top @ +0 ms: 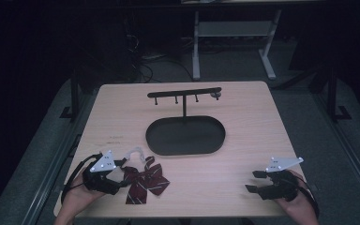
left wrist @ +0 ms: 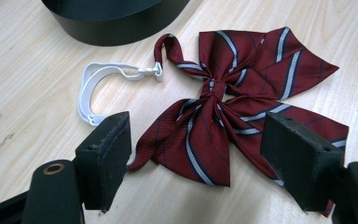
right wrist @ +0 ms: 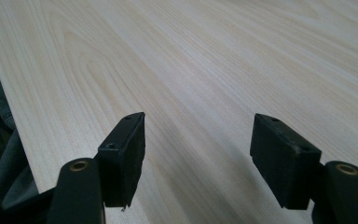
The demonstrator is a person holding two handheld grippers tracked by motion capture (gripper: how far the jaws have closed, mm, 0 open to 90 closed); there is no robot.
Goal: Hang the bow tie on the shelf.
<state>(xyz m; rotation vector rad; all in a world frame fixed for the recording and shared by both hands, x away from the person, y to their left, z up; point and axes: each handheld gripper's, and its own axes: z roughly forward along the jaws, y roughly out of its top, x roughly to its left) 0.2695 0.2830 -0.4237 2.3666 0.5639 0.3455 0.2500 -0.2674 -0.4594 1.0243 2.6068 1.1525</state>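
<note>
At the near left of the pale wooden bench [top: 243,140], the left gripper [top: 122,169] rests with its fingers [left wrist: 105,156] spread wide, holding nothing. Just beside them lies the dark red bow tie with white and navy stripes [left wrist: 235,107], flat on the bench, its white plastic neck strap [left wrist: 95,86] curling toward the black oval tray with its hook stand [top: 186,136]. Well apart at the near right, the right gripper [top: 254,181] has its fingers [right wrist: 123,156] parted over bare wood.

Nothing legible appeared anywhere — no lettering, label, brand or number on the bow tie [left wrist: 242,112], stand [top: 185,123] or tabletop [top: 243,168]
</note>
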